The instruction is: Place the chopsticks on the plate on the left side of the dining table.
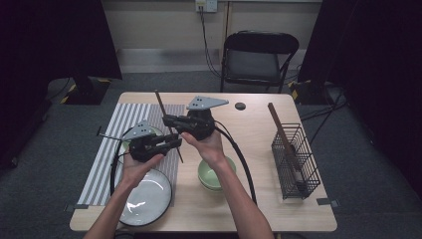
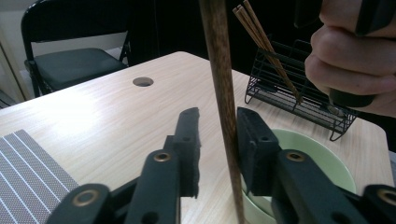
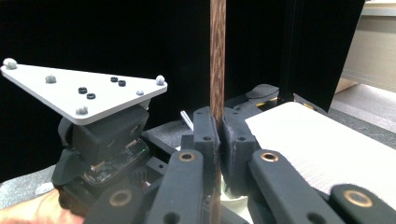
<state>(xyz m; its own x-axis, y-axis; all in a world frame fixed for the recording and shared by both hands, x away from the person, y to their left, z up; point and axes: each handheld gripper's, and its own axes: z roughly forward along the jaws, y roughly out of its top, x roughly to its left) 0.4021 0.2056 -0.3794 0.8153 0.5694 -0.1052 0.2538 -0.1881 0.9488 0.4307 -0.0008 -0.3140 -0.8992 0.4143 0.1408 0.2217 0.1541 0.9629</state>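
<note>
Dark wooden chopstick (image 1: pixel 167 125) held above the table, centre left of the high view, slanting from upper left to lower right. Clamped in the right gripper (image 3: pixel 218 128), jaws pressed tight on the shaft, which runs straight up the middle of the right gripper view. Also passed between the jaws of the left gripper (image 2: pixel 218 128): shaft lying against the right-hand jaw, a visible gap remaining at the left-hand jaw, so jaws narrowed but not yet pinching. Judged light, stiff and slender, with a smooth finish likely to slip or pivot under a single-point grip; best taken across the shaft at mid-length, pads square to the grain, with moderate force only. Below and to the right in the high view, a green bowl (image 1: pixel 217 174); lower left, a glass plate (image 1: pixel 147 201) at the near end of a striped mat (image 1: pixel 113 144). At far right, a black wire basket (image 1: pixel 295 162) holding further chopsticks (image 2: pixel 266 44).
</note>
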